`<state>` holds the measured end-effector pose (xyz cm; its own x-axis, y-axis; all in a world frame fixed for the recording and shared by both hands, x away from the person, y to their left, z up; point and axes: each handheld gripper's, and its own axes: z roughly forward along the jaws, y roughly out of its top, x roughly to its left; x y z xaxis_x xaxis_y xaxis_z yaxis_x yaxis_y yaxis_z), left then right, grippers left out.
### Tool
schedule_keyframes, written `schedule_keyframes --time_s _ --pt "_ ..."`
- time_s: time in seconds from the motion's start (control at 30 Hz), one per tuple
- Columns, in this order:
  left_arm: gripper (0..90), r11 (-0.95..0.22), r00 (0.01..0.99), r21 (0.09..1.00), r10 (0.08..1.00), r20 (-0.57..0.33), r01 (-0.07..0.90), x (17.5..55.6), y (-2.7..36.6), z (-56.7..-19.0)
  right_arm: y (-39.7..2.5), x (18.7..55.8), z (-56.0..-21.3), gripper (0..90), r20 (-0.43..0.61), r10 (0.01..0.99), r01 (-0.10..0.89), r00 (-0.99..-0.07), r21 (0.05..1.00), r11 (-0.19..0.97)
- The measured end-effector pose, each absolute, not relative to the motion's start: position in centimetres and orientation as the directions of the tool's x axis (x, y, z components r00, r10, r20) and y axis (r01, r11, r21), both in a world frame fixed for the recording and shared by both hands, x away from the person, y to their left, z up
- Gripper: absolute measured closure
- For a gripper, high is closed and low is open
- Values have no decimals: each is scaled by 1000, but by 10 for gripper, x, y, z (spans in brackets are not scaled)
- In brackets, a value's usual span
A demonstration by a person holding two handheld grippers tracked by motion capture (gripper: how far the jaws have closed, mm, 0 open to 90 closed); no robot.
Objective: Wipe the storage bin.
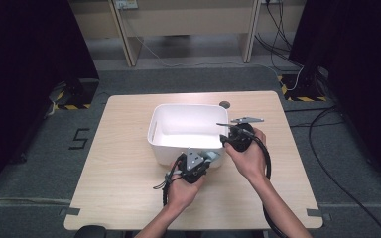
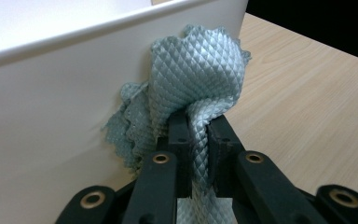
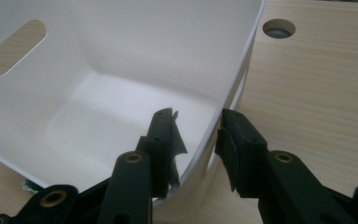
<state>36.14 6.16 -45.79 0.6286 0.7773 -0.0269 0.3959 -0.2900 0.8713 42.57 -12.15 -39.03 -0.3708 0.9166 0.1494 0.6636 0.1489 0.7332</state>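
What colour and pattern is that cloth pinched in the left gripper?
Pale blue-green cloth with a quilted diamond weave, best seen in the left gripper view.

A light wooden table (image 1: 129, 188) stood on grey carpet (image 1: 25, 173), with a round grommet hole (image 1: 224, 104) near its far edge. Black-and-yellow hazard tape (image 1: 302, 97) marked the floor at the far corners, and a dark "5" (image 1: 79, 138) was marked on the carpet beside the table. Beyond, pale wooden desk legs (image 1: 124, 34) rose before a beige wall, a wall socket (image 1: 126, 4) above them. Black cables (image 1: 337, 178) trailed over the floor. Dark curtains (image 1: 25, 44) closed both sides. Light fell from overhead.
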Motion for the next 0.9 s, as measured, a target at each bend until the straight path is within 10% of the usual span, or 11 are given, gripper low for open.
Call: schedule_keyframes --time_s 0.9 --pt "819 -303 611 846 791 -34 438 364 55 -477 -121 427 -391 663 152 919 662 -363 736 140"
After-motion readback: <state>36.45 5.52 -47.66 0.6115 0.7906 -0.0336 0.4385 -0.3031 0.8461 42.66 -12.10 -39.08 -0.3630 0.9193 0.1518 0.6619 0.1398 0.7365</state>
